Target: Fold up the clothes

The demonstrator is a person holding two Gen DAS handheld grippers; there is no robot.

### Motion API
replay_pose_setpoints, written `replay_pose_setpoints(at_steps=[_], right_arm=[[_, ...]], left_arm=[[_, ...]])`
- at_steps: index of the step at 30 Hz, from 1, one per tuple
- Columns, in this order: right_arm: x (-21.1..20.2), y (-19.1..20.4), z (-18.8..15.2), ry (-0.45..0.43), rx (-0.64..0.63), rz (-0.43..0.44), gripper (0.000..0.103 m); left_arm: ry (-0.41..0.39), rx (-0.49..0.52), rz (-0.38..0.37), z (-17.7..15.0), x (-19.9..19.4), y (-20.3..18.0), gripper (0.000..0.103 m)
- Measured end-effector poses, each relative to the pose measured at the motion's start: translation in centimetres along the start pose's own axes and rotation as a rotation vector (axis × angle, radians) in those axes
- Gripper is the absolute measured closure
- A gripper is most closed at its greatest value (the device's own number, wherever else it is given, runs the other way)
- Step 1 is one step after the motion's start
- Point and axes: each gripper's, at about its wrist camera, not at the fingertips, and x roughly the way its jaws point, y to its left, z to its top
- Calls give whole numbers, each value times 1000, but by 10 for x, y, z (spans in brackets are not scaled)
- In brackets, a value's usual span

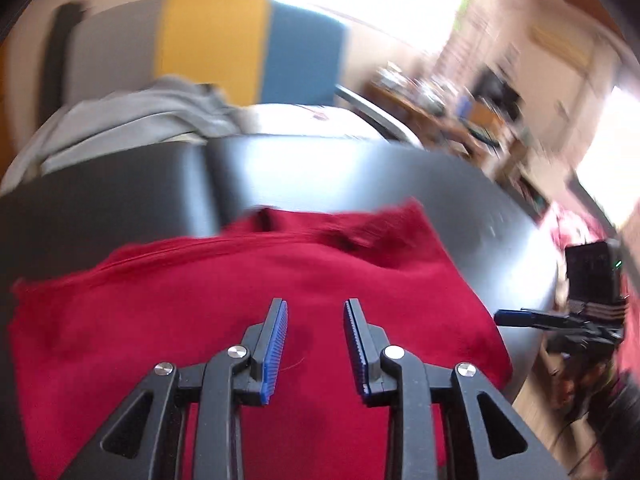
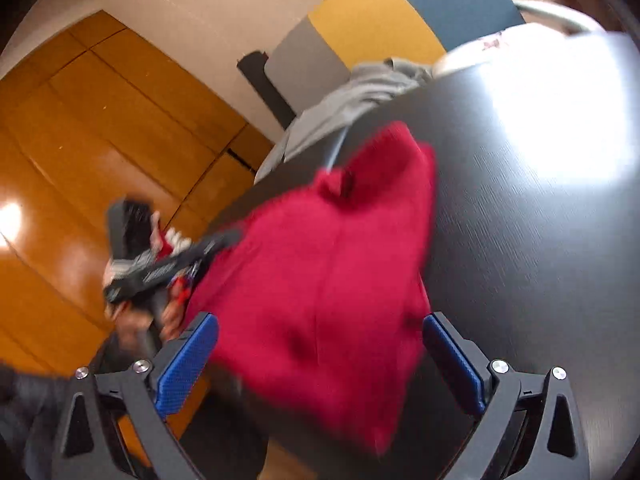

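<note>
Left wrist view: left tool (image 1: pixel 315 308) was over the red garment (image 1: pixel 248 300), jaws partly apart with a clear gap, nothing between the blue pads (image 1: pixel 276 348). Garment lay spread flat on the dark surface (image 1: pixel 360 176), near edge, covering most of the near-left area. Grey clothing (image 1: pixel 132 116) was bunched at the far left edge of the surface. Right tool (image 1: pixel 516 317) showed at the right, off the garment's right edge; frame motion-blurred.

Right wrist view: right tool (image 2: pixel 320 332) was spread wide, pads (image 2: pixel 188 364) on either side of the red garment (image 2: pixel 336 264) without touching it that I could see. Garment sat on the dark surface (image 2: pixel 520 240) by its left edge, one corner pointing far. Left tool (image 2: pixel 236 236) was at the garment's left edge; its grip couldn't be read here. Grey clothing (image 2: pixel 352 100) lay far, past the garment. Wood floor (image 2: pixel 100 140) at left.
</note>
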Motion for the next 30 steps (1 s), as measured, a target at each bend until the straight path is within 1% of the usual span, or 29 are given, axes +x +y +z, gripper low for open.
replay_pose_setpoints(at_steps=[3,6,8,10,11,13,14,15,16,18,19,21,22,23,25,26,28,30], right_arm=[[-8,3,-21,53,-31,37,0],[-4,8,-29,69,-72,54,0],[1,7,-28,64,-80,78,0],[11,6,-24,70,-79,118,0],[15,7,-22,76,-86,135,0],[22,10,-18,87,-100,177,0],[25,12,-15,98,-103,216,0],[30,14,-13,134,-104,253,0],[37,15,-11,190,-105,278,0],[49,17,-11,316,-120,316,0],[53,18,-11,384,-140,339,0],[55,20,-12,547,-182,370,0],[56,22,-12,613,-201,377,1],[57,24,-10,642,-211,361,2],[61,29,-8,676,-224,321,2],[62,34,-10,687,-255,297,2],[58,39,-14,678,-311,251,2],[51,37,-10,623,-294,214,3]], left_arm=[[24,108,-38,4,14,-36,74],[57,183,-26,7,31,-57,73],[81,193,-12,5,42,-59,73],[89,173,-38,-3,52,-53,73],[83,145,-65,-6,54,-46,73],[57,48,-148,-10,54,-29,73],[51,-5,-190,-11,53,-20,74],[48,-43,-219,-12,54,-14,75],[49,-64,-231,-13,56,-10,80],[52,-96,-251,-14,58,-4,84],[55,-86,-249,-15,58,-6,84],[63,-48,-247,-15,60,-13,84],[61,-35,-243,-15,60,-17,84],[53,-24,-233,-16,61,-21,84],[37,-15,-211,-18,61,-24,84],[32,-13,-204,-19,61,-25,84],[27,-24,-205,-20,59,-24,84],[24,-50,-213,-21,59,-21,84]])
